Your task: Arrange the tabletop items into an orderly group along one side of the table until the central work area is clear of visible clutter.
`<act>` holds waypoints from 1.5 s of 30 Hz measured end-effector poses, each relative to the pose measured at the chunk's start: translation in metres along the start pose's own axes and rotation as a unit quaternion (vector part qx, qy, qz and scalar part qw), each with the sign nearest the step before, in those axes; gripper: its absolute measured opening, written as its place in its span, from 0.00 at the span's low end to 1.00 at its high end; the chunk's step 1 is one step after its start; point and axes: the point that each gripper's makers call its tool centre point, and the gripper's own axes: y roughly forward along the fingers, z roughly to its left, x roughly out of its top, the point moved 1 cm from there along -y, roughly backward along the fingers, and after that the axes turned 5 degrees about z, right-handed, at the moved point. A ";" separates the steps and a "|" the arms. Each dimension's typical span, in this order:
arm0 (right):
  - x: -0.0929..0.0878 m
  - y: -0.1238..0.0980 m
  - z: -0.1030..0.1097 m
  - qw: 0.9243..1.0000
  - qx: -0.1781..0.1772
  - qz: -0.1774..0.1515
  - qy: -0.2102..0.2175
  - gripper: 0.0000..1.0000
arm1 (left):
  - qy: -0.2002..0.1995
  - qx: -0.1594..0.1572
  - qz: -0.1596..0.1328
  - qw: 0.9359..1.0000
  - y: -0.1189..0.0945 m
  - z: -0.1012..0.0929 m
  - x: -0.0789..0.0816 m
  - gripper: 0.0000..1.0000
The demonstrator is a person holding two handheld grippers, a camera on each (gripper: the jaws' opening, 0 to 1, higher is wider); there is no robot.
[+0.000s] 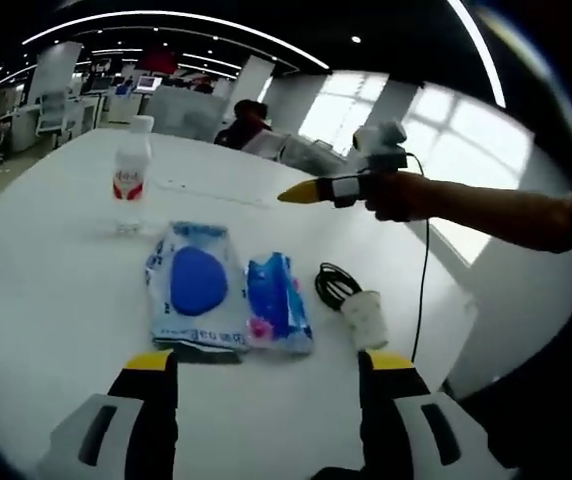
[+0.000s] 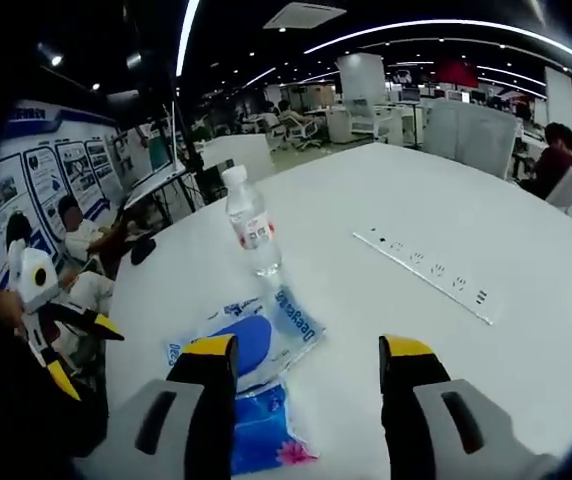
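White table point(image 1: 56, 290), open office, ceiling strip lights point(image 2: 436, 25)

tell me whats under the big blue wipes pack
Only the white table shows around the big wipes pack. Anything beneath it is covered and cannot be seen.

We see the left gripper point(image 1: 266, 372) with black jaws tipped yellow on pale grey housings with dark slots. The right gripper point(image 2: 309, 362) looks identical: black jaws, yellow tips, grey bodies. From the left view it shows a black cable trailing down.
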 end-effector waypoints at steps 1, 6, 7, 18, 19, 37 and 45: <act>0.000 0.003 0.000 1.000 0.001 0.006 -0.005 0.52 | -0.002 0.001 -0.002 1.000 0.002 0.001 0.000 0.69; -0.005 0.007 0.006 1.000 0.004 0.017 -0.010 0.51 | -0.031 -0.005 0.016 0.999 0.014 0.006 -0.010 0.61; -0.007 0.009 0.007 1.000 0.004 0.020 -0.017 0.50 | -0.043 -0.007 0.019 0.999 0.016 0.006 -0.012 0.61; -0.012 0.026 0.005 0.998 0.017 0.042 -0.038 0.47 | -0.094 -0.012 0.026 0.995 0.035 0.018 -0.014 0.52; -0.012 0.028 0.004 0.998 0.018 0.043 -0.039 0.47 | -0.105 -0.014 0.028 0.994 0.038 0.019 -0.016 0.51; -0.015 0.068 0.000 0.993 0.035 0.055 -0.096 0.39 | -0.169 -0.021 0.046 0.984 0.065 0.037 -0.016 0.41; -0.020 0.087 -0.002 0.990 0.043 0.060 -0.119 0.36 | -0.190 -0.029 0.064 0.979 0.075 0.037 -0.023 0.34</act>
